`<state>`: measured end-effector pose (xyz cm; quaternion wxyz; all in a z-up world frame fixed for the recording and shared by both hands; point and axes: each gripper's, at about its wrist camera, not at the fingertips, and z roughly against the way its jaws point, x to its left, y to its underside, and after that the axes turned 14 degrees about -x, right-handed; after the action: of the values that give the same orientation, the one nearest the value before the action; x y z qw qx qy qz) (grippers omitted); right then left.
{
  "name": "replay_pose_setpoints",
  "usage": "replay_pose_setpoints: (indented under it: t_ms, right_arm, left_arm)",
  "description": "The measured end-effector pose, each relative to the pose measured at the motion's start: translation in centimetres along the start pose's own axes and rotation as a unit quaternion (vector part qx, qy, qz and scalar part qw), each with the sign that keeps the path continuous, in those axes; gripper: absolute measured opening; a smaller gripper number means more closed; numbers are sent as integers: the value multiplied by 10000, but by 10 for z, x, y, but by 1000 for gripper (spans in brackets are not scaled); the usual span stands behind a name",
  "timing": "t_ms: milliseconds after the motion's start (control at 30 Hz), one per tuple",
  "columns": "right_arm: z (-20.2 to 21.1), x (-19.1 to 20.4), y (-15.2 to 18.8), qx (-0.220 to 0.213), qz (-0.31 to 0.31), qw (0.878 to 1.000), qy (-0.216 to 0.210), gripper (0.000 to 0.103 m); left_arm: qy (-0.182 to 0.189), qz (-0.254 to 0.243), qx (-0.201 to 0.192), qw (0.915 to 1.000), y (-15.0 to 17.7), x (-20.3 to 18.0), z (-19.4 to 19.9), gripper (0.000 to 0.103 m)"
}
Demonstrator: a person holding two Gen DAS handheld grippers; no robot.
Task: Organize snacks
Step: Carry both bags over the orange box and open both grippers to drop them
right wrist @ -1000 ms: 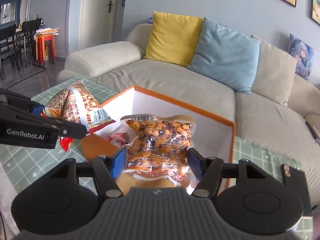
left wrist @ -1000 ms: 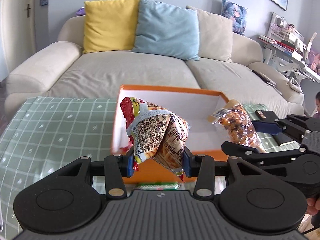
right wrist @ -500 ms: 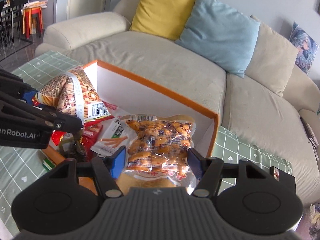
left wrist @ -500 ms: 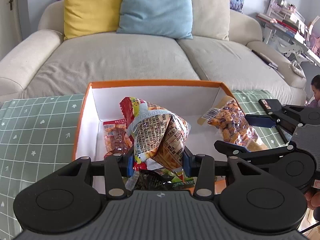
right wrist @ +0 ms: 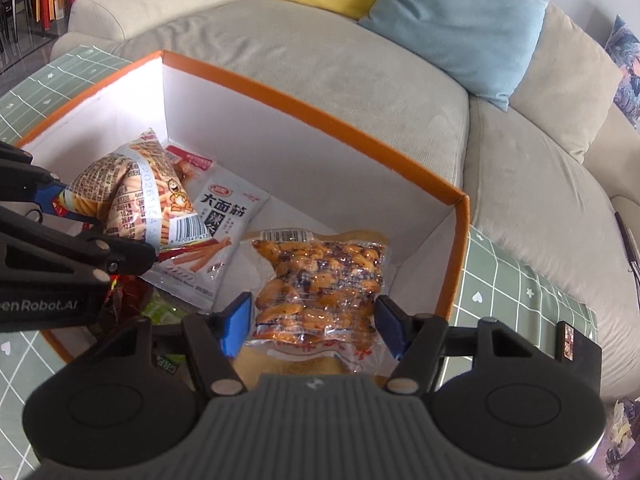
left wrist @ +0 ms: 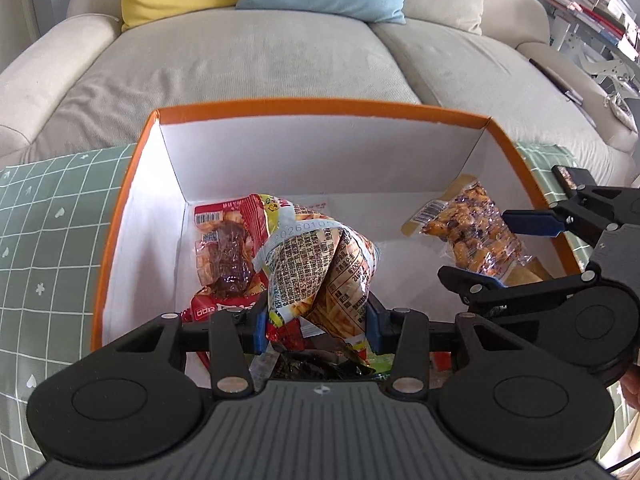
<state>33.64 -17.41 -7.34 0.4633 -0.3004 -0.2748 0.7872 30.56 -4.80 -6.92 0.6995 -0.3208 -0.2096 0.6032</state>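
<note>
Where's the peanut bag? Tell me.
The peanut bag is in the right gripper, low inside the orange box, right of the chip bag.

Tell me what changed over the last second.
Both grippers carried their packets forward over the orange box and down inside it. The left gripper still grips the printed snack bag; the right gripper still grips the clear nut packet. The box and its other snacks stayed put.

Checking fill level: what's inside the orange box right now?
Orange box holds a red meat packet, a white snack packet and dark and green wrappers. Both held bags hide whatever lies beneath them.
</note>
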Motion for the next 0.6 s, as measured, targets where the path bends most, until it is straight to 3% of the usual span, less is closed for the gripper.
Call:
replay_pose_setpoints:
  t_ms: [200,400,600]
  right_arm:
    - [-19,4,2,253,105,9996,3,64]
    - [-24,4,3,282,92,9996,43,65]
    - [-24,6,3,293,169,9994,10,66]
  left_arm:
    - [-82,-28,310,9995,5,-2,-16,50]
    - [-154,-201,317,9992,9,-6,-18,55]
    - [-264,-157,114,9995,5,-2,-10,69]
